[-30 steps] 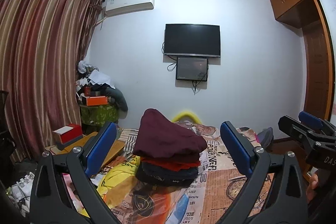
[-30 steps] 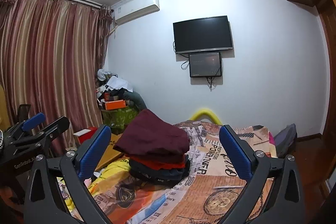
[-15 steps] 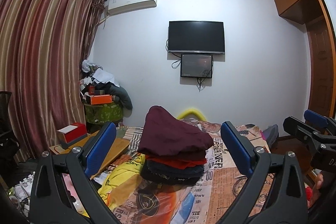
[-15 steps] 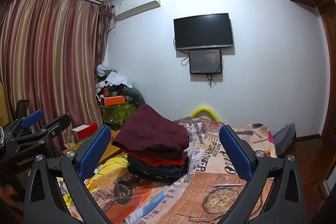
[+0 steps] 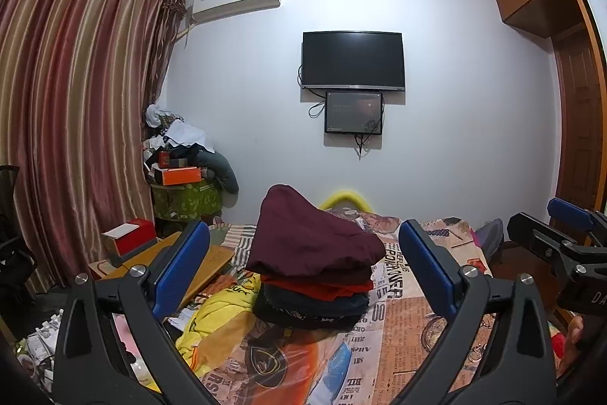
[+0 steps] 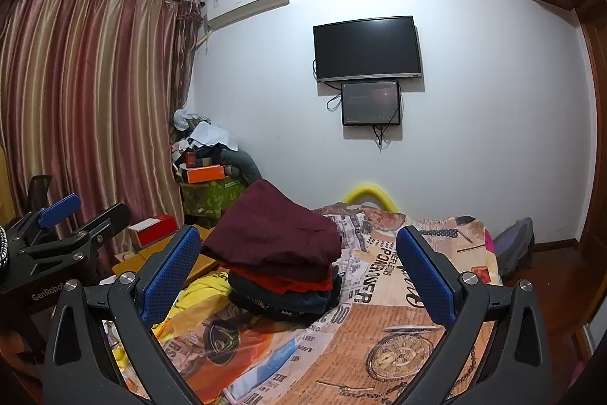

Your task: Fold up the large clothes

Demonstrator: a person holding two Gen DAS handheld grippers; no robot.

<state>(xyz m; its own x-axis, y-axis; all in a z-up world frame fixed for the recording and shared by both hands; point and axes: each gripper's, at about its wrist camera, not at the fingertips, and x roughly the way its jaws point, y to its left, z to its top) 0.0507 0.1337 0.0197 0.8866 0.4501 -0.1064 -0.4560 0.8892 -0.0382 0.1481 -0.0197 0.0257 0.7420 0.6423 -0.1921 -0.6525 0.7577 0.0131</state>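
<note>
Left gripper fingers spread wide, holding nothing; right gripper same, wide apart and empty, both held above the bed. Yellow garment lies loose near the left edge, just beside the stack of folded clothes, maroon on top. TV on far wall

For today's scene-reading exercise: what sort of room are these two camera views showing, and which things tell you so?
Most likely a home bedroom: a bed with a printed cover bears a pile of folded clothes, a television hangs on the wall, and long curtains cover the window side.
</note>
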